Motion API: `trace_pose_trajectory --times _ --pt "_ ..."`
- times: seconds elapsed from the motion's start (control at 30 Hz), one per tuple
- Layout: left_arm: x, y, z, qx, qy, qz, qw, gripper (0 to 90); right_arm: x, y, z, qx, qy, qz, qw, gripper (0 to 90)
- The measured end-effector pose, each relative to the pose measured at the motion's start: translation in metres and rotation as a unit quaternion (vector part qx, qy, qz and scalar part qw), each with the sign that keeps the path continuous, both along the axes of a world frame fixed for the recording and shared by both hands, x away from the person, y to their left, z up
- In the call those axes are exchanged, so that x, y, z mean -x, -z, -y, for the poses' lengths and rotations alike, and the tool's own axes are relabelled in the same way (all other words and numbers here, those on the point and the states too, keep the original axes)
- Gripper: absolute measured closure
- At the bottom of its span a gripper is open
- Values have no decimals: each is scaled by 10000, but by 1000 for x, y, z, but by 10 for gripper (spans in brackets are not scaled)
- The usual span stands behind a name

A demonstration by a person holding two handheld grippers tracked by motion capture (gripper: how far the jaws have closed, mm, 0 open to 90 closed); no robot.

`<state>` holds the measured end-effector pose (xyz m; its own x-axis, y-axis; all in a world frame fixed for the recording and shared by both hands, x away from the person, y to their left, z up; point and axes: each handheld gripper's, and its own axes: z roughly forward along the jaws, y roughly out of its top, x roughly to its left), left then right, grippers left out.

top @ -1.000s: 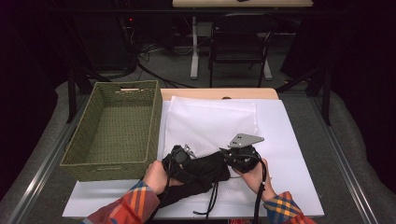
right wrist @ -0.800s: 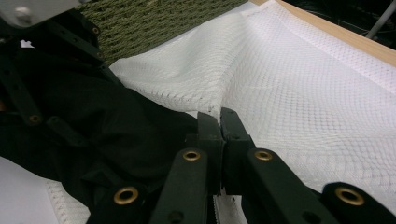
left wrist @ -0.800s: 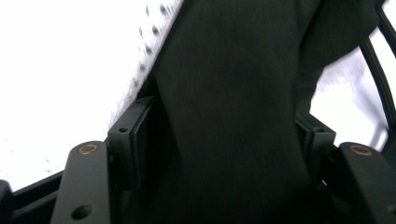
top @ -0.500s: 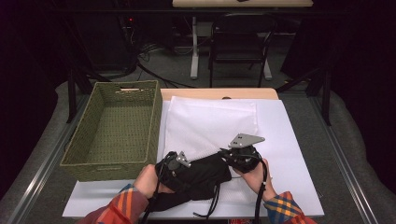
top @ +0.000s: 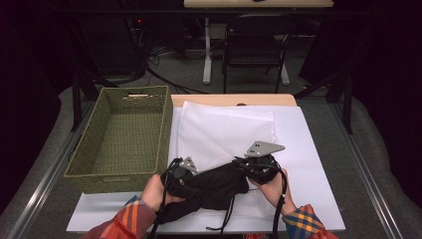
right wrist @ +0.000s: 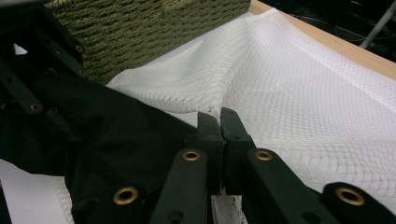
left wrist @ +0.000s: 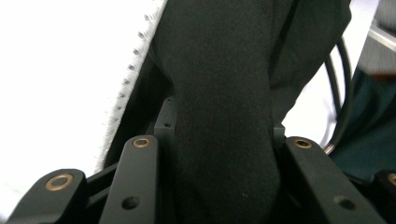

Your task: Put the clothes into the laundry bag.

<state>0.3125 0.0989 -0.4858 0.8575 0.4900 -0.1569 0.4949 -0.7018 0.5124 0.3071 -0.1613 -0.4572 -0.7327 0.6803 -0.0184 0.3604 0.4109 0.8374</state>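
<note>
A black cloth (top: 214, 184) lies bunched on the near end of a white mesh bag (top: 224, 132), between my two grippers. My left gripper (top: 180, 173) is at the cloth's left end. In the left gripper view its jaws have just been closing, and a thick fold of the black cloth (left wrist: 224, 116) fills the gap and is pressed between them. My right gripper (top: 256, 167) is at the cloth's right end. Its jaws (right wrist: 219, 119) are shut on a raised edge of the mesh bag (right wrist: 299, 93), with the black cloth (right wrist: 107, 135) just to their left.
A green woven basket (top: 164, 129) stands to the left of the white sheet (top: 308, 149), close to the left hand. The wooden table edge (top: 234, 99) runs along the far side. Cables trail from both grippers toward the near edge.
The loose strip of black cloth near the left hand has been drawn into a bundle at the left gripper, which has closed on it. The right gripper has stayed in place.
</note>
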Motion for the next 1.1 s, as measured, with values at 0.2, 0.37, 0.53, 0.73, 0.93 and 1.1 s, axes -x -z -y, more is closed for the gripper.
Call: trace_pose_trajectory --times 0.2,0.37,0.53,0.73,0.93,1.1 --pt "-7 13 8 -91 -532 21 9985 605 -1 3 -1 18 11 -49 10000 892" --pt "-4 23 13 -301 -428 117 9986 455 -2 10 0 80 -10 -145 9999 892" --pt "0 23 6 -401 -261 188 9987 273 -2 11 3 75 14 -194 9998 891" --pt "7 19 -7 -346 -142 149 9992 178 -3 11 5 75 0 -218 9997 890" --pt "14 22 -12 -402 272 111 9988 100 -4 12 5 101 7 -234 9997 889" --pt "11 27 -14 -364 354 88 9987 90 -4 13 5 100 17 -251 9996 889"
